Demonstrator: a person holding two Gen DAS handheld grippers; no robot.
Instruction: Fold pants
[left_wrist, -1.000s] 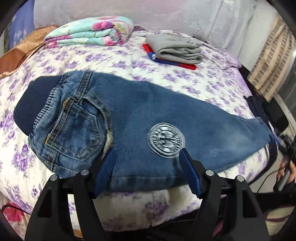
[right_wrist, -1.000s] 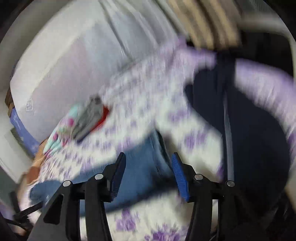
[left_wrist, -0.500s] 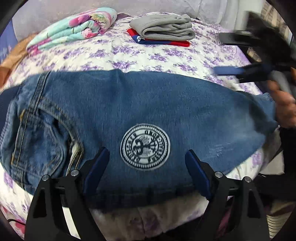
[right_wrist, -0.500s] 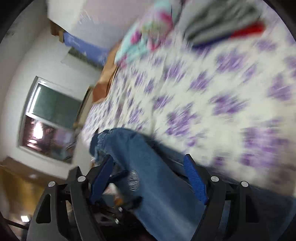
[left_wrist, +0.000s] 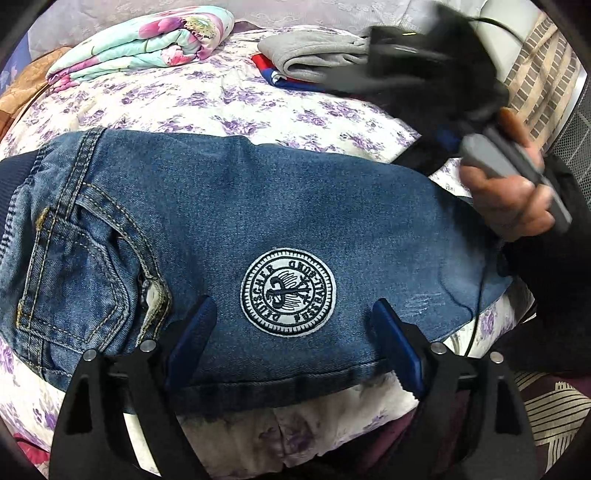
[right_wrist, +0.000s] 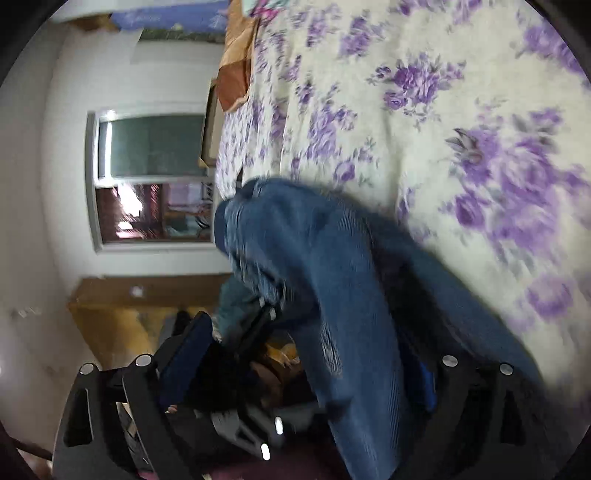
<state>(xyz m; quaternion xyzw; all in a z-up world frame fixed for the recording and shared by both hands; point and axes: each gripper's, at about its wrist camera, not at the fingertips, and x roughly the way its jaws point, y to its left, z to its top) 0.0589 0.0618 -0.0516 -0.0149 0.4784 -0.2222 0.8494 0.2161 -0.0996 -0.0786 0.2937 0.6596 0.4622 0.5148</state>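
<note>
Pants, already doubled leg-on-leg, lay flat across the floral bed; denim looked thick, limp, not slippery, best taken at the hem; left gripper hovered spread over the near edge, right gripper spread around the leg end.

Open stretch of purple-flowered white bedsheet across the upper middle of the left wrist frame. Blocked at upper left by folded turquoise floral quilt, at upper right by folded grey garment and blurred black right gripper.
</note>
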